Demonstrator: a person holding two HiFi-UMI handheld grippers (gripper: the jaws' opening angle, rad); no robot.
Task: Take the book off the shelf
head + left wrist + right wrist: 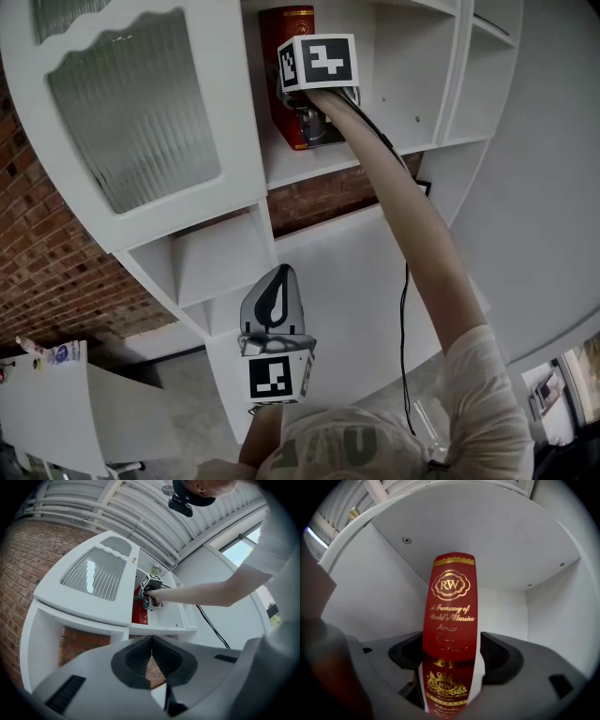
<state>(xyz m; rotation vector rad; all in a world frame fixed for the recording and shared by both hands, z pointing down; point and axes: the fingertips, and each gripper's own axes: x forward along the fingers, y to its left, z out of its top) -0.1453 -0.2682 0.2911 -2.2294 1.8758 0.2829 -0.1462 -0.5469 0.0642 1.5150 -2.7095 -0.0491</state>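
While the red book (284, 56) stands upright at upper centre, close to the left wall of its cubby in the white shelf (328, 167), open room lies to its right. The right gripper (312, 127) straddles the spine with its fingers spread wide. The ribbed-glass door (131, 103) fills the upper left. At lower centre, the left gripper (272, 302) has its fingers closed and empty.

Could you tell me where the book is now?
The book stands upright in a shelf compartment at the head view's top centre, between the right gripper's open jaws.

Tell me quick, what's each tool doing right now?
Left tool: closed, empty.
Right tool: open around the red book, not clamped yet.
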